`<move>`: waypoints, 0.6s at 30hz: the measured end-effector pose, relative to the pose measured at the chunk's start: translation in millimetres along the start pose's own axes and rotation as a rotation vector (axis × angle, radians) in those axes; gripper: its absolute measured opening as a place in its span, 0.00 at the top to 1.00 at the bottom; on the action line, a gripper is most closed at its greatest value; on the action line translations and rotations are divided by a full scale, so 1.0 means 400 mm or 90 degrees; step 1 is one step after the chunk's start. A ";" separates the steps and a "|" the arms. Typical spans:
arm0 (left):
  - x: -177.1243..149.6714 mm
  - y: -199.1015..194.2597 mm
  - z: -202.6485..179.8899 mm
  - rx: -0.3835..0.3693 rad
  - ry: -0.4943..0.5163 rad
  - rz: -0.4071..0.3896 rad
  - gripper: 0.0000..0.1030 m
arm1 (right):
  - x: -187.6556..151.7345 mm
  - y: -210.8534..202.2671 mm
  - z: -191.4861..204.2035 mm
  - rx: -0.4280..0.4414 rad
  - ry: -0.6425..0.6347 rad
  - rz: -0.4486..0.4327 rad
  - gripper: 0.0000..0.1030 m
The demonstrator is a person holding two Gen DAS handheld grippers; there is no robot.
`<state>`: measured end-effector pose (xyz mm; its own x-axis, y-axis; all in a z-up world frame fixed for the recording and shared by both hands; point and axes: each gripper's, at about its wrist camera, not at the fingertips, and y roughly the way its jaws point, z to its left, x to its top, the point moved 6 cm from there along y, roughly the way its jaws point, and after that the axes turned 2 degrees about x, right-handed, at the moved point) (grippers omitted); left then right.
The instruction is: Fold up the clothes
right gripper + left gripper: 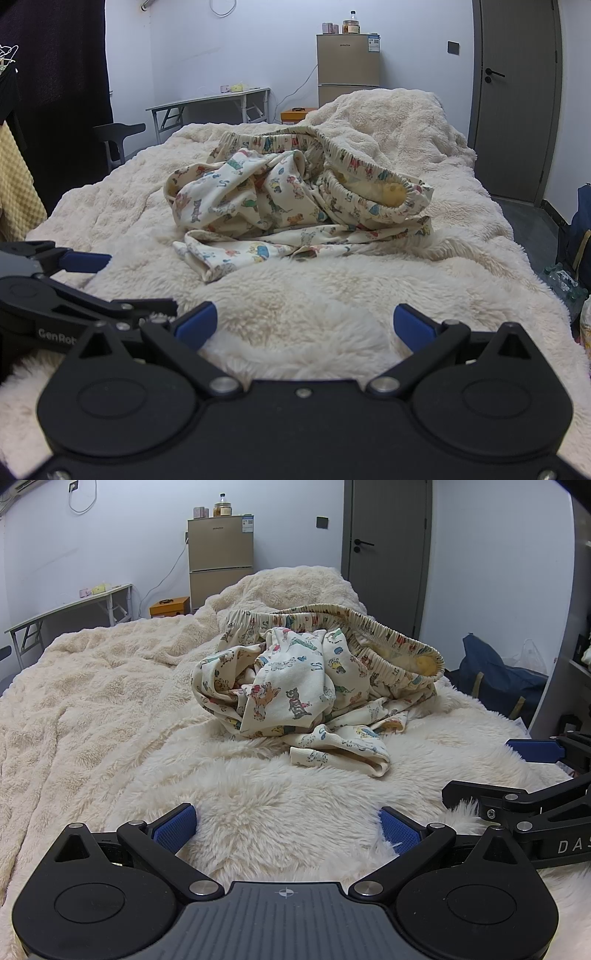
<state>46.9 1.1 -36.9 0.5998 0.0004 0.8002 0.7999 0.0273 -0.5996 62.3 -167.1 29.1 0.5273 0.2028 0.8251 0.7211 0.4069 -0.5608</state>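
My left gripper point(286, 829) sits low over the fluffy cream blanket point(92, 701), level and aimed forward, its blue pads point(173, 827) spread wide with nothing between them. Ahead of both tools, mid-bed, the printed pyjama trousers point(295, 686) lie in a crumpled heap, elastic waistband point(369, 627) gaping open toward the far right, one cuff trailing toward me. My right gripper point(304, 323) rests just beside the left, equally low and level, fingers parted wide and empty, clear of the cloth.
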 end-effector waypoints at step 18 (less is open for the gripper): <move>-0.002 0.004 0.002 -0.001 0.001 0.003 0.00 | -0.002 0.006 0.000 0.001 0.000 0.004 0.00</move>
<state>47.7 1.9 -38.6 0.6036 -0.0018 0.7973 0.7971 0.0256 -0.6033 63.6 -166.6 27.3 0.5316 0.2050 0.8218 0.7172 0.4072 -0.5655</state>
